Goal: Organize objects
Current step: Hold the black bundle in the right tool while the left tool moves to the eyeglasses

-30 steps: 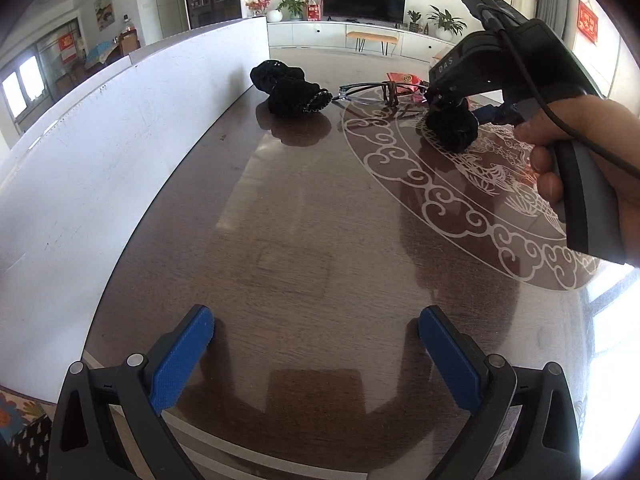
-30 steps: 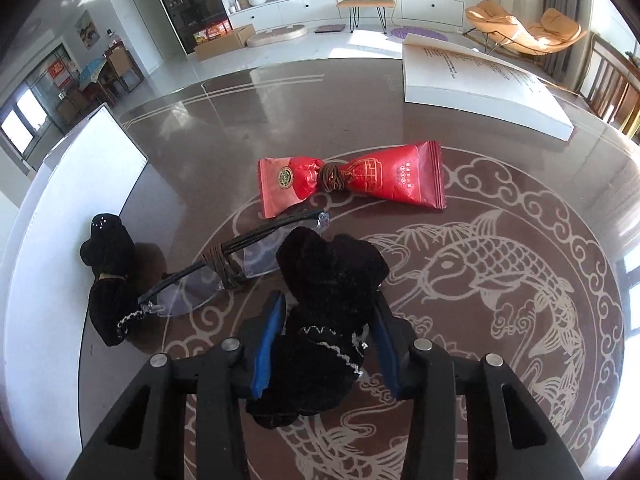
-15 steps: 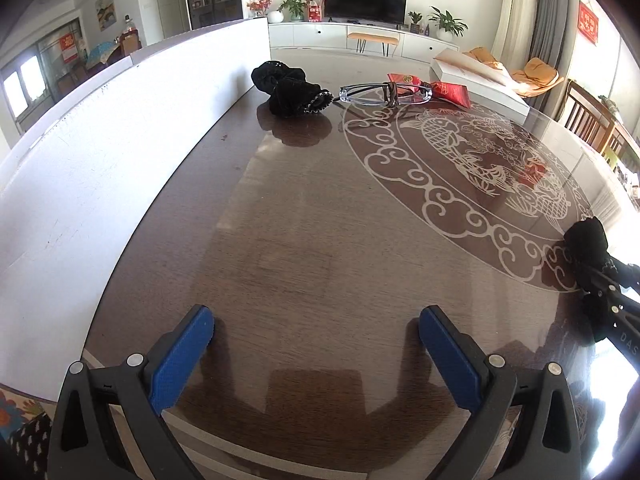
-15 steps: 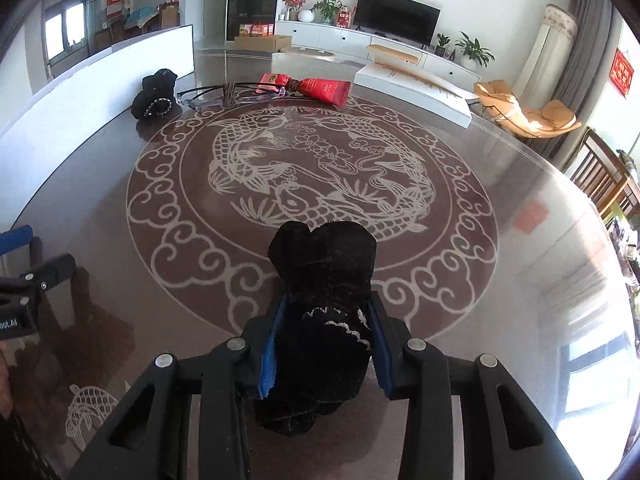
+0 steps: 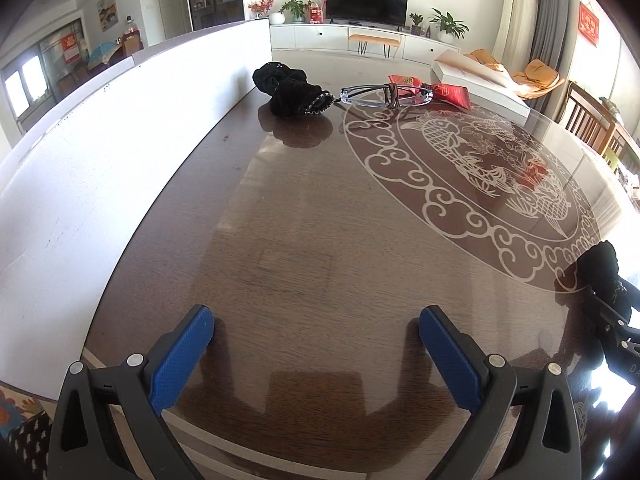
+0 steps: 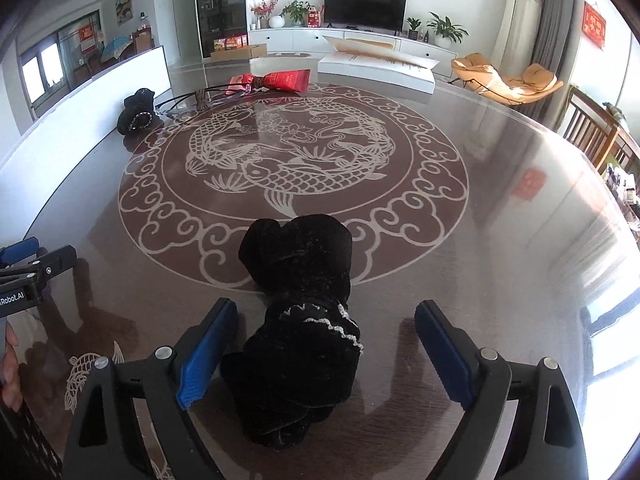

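A black velvet pouch with pale trim lies on the dark table between the fingers of my right gripper. Its jaws are opening, and the blue pads stand apart from the cloth on both sides. The same pouch shows at the right edge of the left wrist view. My left gripper is open over bare wood near the table's near edge, holding nothing. A second black pouch, a pair of glasses and a red snack packet lie at the far side.
A white board stands along the table's left side. A flat white box lies at the far edge. The round table bears a pale fish-and-cloud pattern. A wooden chair stands off to the right.
My right gripper carried the pouch from beside the glasses to the near right of the table, set it down and spread its jaws off it. The left gripper stayed still.
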`<state>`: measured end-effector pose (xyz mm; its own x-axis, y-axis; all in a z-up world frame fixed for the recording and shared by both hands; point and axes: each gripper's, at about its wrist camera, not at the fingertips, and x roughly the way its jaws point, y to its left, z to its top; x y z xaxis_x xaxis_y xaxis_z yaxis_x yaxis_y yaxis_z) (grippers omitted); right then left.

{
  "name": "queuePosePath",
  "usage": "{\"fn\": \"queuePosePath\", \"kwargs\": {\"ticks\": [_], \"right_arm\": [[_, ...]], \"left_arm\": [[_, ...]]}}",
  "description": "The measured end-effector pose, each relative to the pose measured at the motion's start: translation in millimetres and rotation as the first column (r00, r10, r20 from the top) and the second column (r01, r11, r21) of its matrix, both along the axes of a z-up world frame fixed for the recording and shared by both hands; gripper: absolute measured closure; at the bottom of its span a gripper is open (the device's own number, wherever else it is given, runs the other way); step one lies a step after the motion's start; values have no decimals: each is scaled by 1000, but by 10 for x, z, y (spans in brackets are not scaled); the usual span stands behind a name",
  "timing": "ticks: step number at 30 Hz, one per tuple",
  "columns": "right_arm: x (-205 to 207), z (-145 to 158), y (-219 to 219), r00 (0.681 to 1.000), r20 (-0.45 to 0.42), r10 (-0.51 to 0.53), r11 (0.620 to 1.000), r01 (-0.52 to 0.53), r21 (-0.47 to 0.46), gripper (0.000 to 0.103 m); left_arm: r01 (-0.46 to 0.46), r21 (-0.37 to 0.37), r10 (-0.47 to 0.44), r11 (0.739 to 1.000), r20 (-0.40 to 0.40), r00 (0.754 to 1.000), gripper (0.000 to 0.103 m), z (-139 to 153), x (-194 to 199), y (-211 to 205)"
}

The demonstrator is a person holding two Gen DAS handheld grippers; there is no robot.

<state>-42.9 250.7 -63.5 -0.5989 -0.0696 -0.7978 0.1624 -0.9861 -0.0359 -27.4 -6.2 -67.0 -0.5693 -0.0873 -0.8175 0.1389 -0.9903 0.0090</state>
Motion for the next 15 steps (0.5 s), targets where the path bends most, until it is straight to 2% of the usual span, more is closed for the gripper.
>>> {"fn": "queuePosePath", "kwargs": {"ticks": [9,15], "right_arm": [[-41,-43,17,1000,28,-5,1000,5,-19,0],[-37,-42,22,1000,29,-4,1000,5,-20,0]], "left_arm": [[-2,-1,2,1000,-4,1000,0,4,13,1],[-3,-1,3,1000,-4,1000,0,3,14,1]]}}
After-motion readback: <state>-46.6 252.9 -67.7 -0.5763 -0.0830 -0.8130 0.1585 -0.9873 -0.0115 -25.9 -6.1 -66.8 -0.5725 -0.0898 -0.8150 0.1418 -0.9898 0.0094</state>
